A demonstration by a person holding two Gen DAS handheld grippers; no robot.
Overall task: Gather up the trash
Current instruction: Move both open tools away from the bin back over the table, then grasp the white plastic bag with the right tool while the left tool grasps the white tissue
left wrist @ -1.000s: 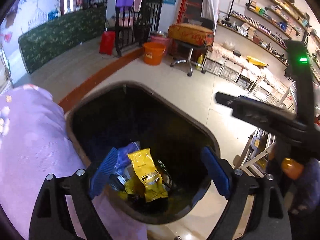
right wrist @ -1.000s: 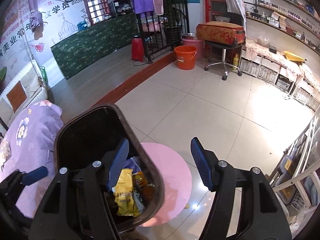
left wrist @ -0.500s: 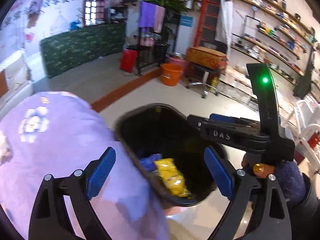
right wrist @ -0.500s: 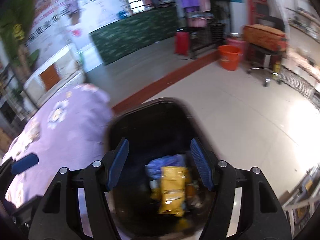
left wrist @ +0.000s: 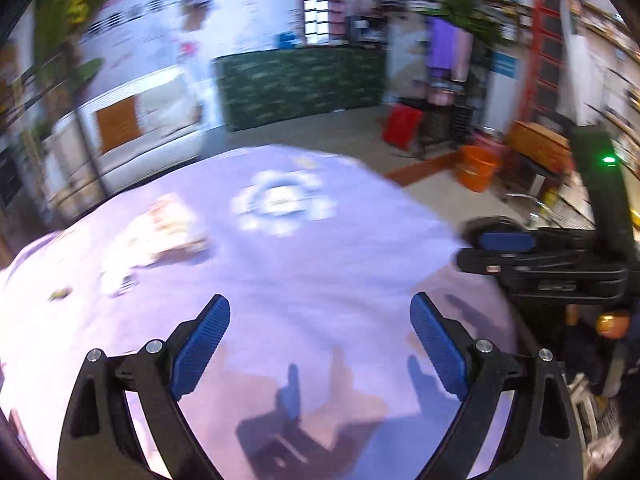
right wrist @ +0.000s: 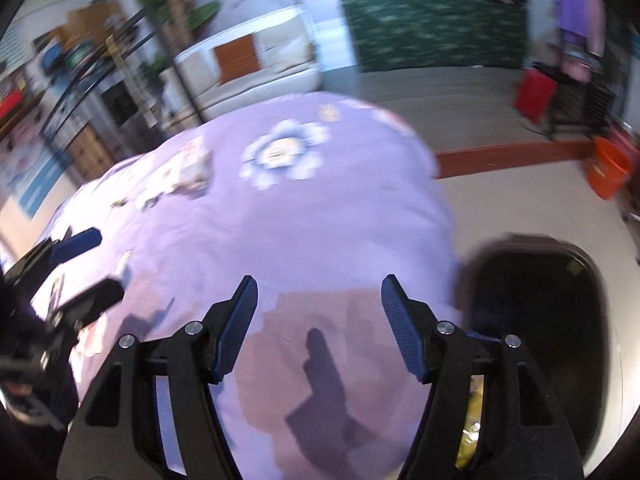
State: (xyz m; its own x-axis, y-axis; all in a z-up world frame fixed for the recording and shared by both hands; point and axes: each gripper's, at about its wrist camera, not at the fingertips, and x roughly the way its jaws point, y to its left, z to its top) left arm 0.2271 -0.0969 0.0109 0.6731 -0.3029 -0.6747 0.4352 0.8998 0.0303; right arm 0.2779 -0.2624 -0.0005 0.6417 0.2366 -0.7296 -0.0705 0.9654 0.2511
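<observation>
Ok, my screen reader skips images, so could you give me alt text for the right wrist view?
The open right gripper hangs empty over a table draped in a lilac flowered cloth. A black trash bin sits on the floor at lower right; the blurred left gripper shows at the left edge.

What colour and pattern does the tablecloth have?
The tablecloth is light purple with white flowers, clearest in the right wrist view.

A shop: stocked wall shelves (left wrist: 624, 60), green counter (left wrist: 300, 84), posters.
</observation>
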